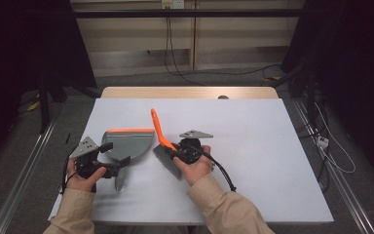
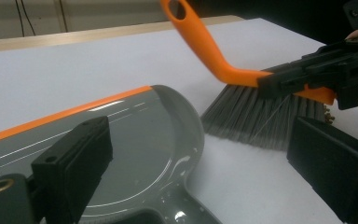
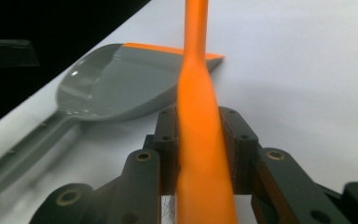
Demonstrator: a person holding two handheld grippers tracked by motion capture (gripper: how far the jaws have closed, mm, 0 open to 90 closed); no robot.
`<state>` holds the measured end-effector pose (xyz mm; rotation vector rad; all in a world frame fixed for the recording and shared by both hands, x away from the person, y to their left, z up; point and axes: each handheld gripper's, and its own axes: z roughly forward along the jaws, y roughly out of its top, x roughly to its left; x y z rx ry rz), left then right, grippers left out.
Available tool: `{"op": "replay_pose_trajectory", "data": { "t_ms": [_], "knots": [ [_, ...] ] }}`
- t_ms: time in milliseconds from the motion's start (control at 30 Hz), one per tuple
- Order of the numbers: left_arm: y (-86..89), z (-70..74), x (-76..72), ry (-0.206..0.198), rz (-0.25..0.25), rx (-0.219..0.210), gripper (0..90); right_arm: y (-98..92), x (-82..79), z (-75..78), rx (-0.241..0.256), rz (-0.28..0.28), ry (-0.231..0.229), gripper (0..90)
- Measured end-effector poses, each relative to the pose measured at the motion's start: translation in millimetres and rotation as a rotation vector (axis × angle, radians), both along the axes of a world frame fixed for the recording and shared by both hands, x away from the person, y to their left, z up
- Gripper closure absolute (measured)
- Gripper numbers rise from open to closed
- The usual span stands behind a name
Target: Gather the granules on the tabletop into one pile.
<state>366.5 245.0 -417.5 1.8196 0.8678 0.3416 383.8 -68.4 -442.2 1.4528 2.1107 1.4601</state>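
**Q:** Item one, the tongs. Status?

**A:** Right tongs (image 3: 200, 154): clenched on the orange plastic handle of the hand brush (image 3: 200, 140), pads flat on either side of it. Left tongs (image 2: 205, 172): released, jaws standing wide apart over the grey plastic dustpan with the orange lip (image 2: 135, 140), holding nothing that I can see. In the high view the left tongs (image 1: 108, 158) sit at the dustpan's handle end, and the right tongs (image 1: 181, 150) are just beside the pan's rounded edge.

**Q:** Item two, the brush. Location and heading?

**A:** Grey bristles (image 2: 256, 116) down on the white tabletop (image 1: 253, 161), close to the dustpan's rounded side, not at its orange lip. The long axis runs from the bristle head up along the handle, which tilts upward and away from me, its hanging hole at the far tip.

**Q:** Item three, hazards?

**A:** I judge three. The dustpan lies ungripped, so a sweep against it would push it across the tabletop. The bristles face the pan's closed side, so anything swept would meet the wall, not the mouth. The grip sits low on a smooth, tapering handle, so a hard stroke could twist the brush in the pads.
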Motion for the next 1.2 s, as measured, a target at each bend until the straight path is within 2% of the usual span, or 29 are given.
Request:
{"op": "replay_pose_trajectory", "data": {
  "t_ms": [367,700,867,1000,1200],
  "knots": [
    [-4.3,-1.3,0.3,0.004,-0.007,0.010,6.7,-43.1,-10.0,-1.1,0.006,-0.076,0.025,70.6],
    [-6.7,-2.1,0.6,0.005,-0.011,0.014,6.7,-66.8,-17.1,0.5,-0.010,-0.106,0.022,70.6],
    [-7.2,-2.2,0.7,0.006,-0.011,0.017,6.7,-73.1,-18.5,1.8,-0.015,-0.108,0.020,70.7],
    [-8.0,-2.7,1.1,0.007,-0.010,0.019,6.7,-77.0,-19.0,4.2,0.006,-0.094,0.023,70.8],
    [-8.7,-2.6,1.9,0.008,-0.012,0.018,6.7,-81.1,-9.3,24.6,0.043,-0.078,-0.030,70.9]
  ]
}}
